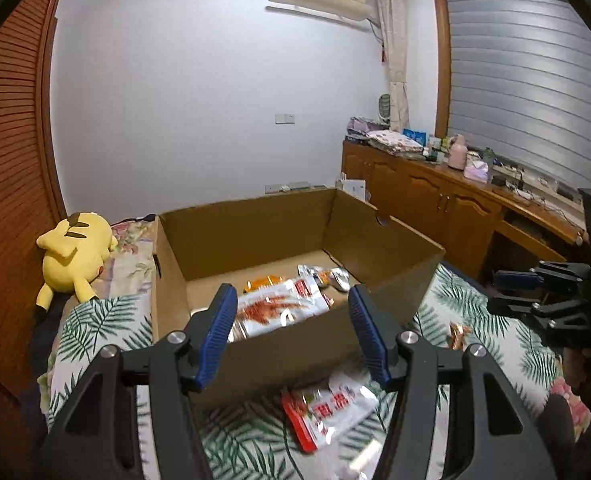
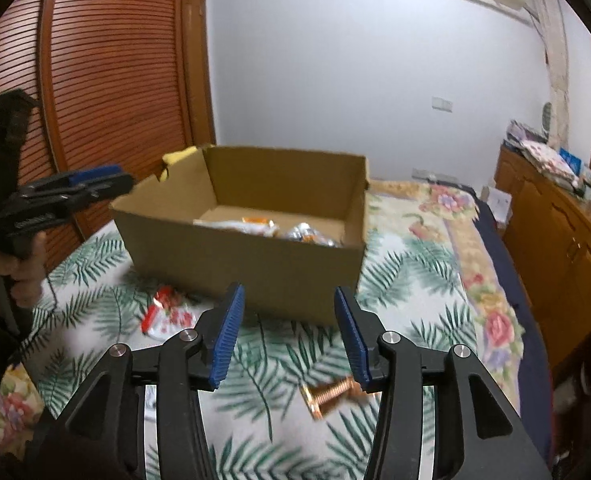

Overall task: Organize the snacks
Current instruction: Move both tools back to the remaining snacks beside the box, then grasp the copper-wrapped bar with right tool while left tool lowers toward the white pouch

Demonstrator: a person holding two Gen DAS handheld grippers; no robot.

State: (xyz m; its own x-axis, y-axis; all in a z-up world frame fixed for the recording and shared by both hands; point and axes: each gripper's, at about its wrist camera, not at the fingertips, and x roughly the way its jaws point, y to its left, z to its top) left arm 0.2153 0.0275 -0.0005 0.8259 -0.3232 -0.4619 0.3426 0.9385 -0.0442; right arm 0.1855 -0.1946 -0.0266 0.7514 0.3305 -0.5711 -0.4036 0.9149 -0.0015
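Both grippers are empty right now: the left gripper (image 1: 291, 312) has its jaws spread apart near the cardboard box (image 1: 279, 344), and the right gripper (image 2: 287, 320) is parted too, nothing between the pads. Several snack packets (image 1: 279, 308) sit inside the box. A red-and-white packet (image 1: 327, 408) and a small orange packet (image 2: 331, 396) lie on the leaf-print bedspread (image 2: 395, 280) just in front of it.

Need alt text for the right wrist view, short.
Open right tool, holding nothing, hovers over a leaf-print bedspread in front of an open cardboard box with snack packets inside. A copper-coloured packet lies below the tool, a red-and-white packet to its left, and the left tool at the far left.
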